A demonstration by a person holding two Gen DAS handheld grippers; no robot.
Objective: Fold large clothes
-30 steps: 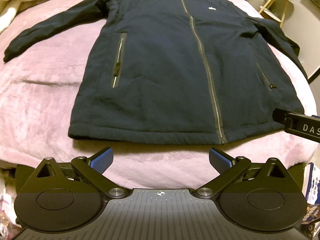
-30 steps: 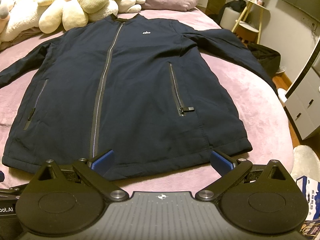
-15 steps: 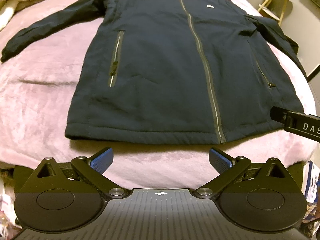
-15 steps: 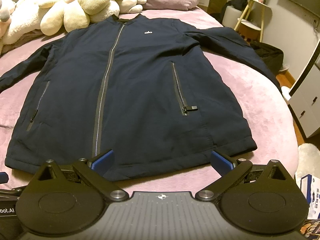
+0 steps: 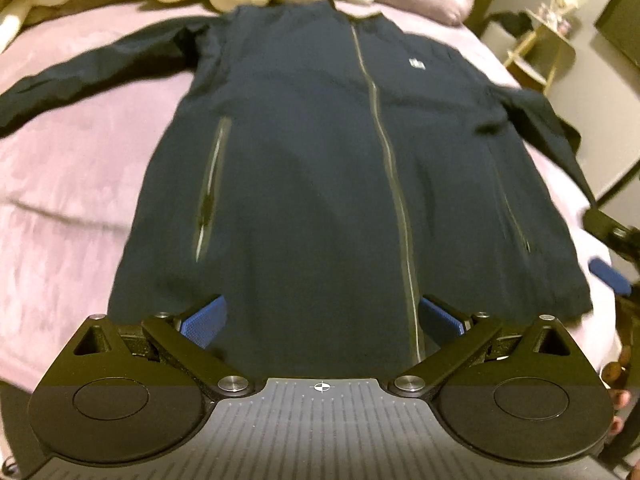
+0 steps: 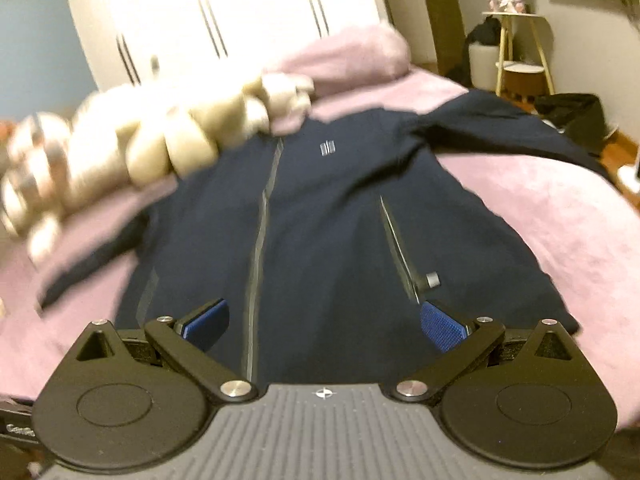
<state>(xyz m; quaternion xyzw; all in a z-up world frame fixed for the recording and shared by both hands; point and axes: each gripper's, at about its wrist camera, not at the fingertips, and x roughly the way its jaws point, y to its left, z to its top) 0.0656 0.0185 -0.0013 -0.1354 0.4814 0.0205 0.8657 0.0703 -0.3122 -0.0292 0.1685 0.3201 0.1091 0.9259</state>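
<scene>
The bed (image 5: 68,184), covered in pink plush, carries the whole scene. On it the jacket (image 5: 320,184) lies flat and face up, zipped, with its collar at the far end next to the plush toys (image 6: 168,136) and its hem at your end. Its long axis therefore runs straight away from you, along the zip (image 5: 390,168).

Both sleeves are spread outward. The left sleeve (image 5: 92,68) reaches far out over the bed; the right sleeve (image 6: 504,128) angles off toward the bed's far right edge.

Your left tongs (image 5: 322,318) stand wide, holding nothing. They hover over the hem, between the left pocket zip (image 5: 210,196) and the main zip. Your right tongs (image 6: 324,322) are equally wide and empty. They sit low over the hem, between the main zip and the right pocket zip (image 6: 400,248), whose pull (image 6: 430,280) shows just beyond the right pad.

Each tongs is thus nearer its own half of the hem. Judged from this layout, no fold is yet made. A lengthwise fold would turn on the zip line.
</scene>
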